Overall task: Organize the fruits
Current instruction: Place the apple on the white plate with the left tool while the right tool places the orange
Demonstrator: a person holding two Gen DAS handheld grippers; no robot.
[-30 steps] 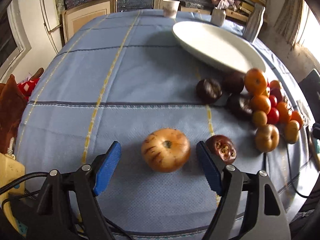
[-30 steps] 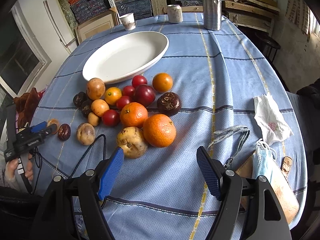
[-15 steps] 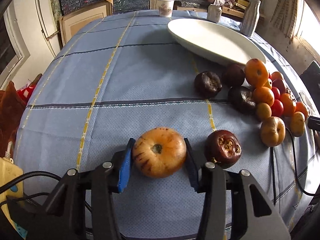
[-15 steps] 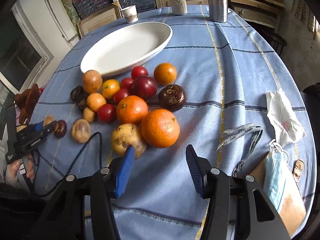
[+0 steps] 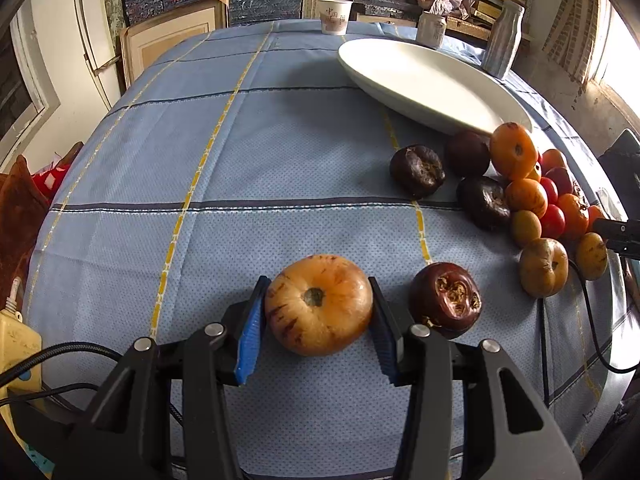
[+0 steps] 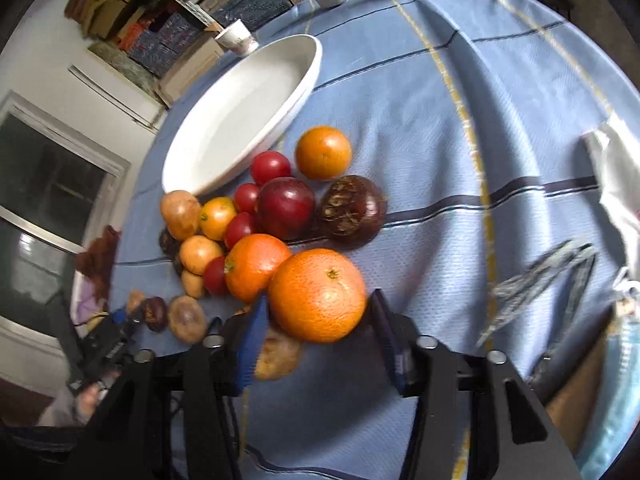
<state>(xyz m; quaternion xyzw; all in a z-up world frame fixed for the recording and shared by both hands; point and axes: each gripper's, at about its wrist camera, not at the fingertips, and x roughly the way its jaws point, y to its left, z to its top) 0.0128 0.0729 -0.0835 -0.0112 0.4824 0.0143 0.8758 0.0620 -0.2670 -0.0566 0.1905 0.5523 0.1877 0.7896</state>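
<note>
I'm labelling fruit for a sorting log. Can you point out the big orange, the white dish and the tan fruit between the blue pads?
big orange [image 6: 318, 295]: right wrist view, middle of its peel.
white dish [image 6: 224, 136]: right wrist view, bare inner floor.
tan fruit [image 5: 318, 305]: left wrist view, beside its stem pit.

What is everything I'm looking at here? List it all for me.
tablecloth: one, blue with yellow and dark stripes, over the whole table
dish: one, white, empty, far side of the table
paper cup: one, white, far edge, behind the dish
tan fruit: one, tan with dark streaks, near edge
dark fruit: one, dark brown, just right of the tan fruit
big orange: one, orange, near end of the pile
fruit pile: many pieces, orange, red, tan and dark, between the dish and the big orange
left gripper: black with blue pads, pressed on the tan fruit
right gripper: black with blue pads, jaws closing around the big orange
</note>
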